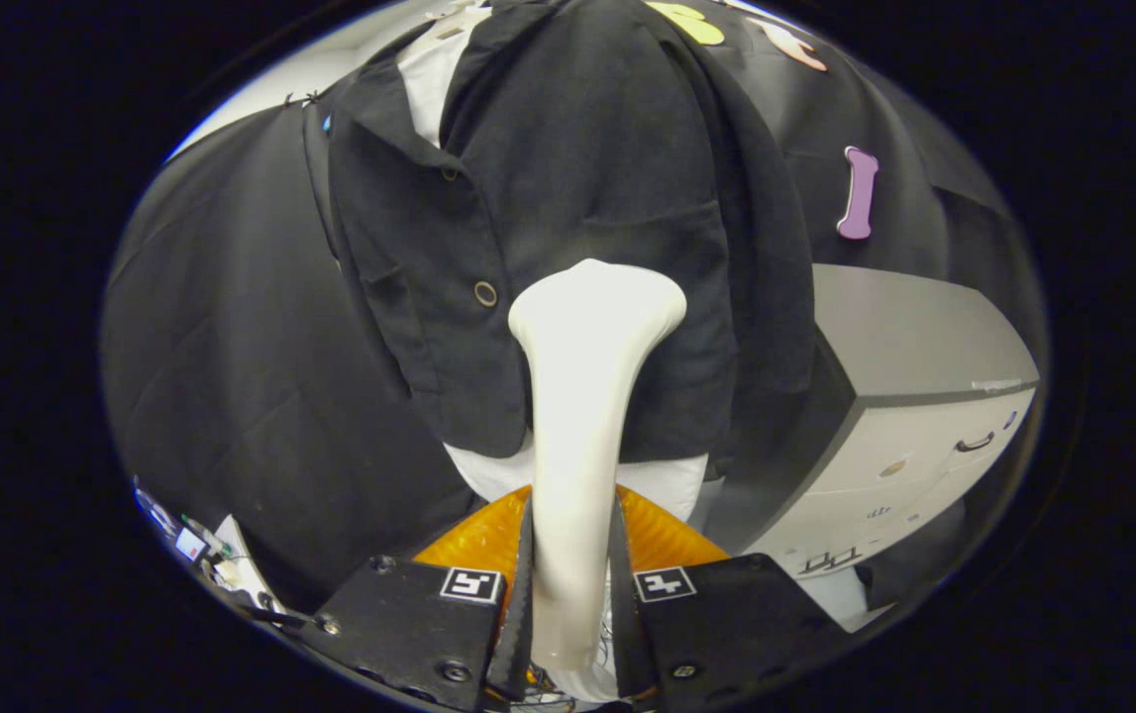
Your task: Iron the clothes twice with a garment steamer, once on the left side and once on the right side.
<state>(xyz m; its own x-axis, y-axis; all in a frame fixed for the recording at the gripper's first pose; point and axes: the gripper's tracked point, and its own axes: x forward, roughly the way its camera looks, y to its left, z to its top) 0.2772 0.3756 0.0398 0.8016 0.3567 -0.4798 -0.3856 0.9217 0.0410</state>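
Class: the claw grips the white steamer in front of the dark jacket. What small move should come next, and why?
Probably a slow stroke along the jacket: the claw is shut on the steamer, whose head sits beside the buttoned edge.

So the gripper (572,584) has both fingers clamped tight on the neck of a cream-white plastic garment steamer (582,416), which runs straight ahead from between them. Its wide flared head sits right against the front of a black button-up jacket (568,198) hanging beyond the fingers, just right of a round metal snap button (484,293). White fabric (671,485) peeks out below the jacket's hem. Far right there's a grey-topped white drawer cabinet (909,416).
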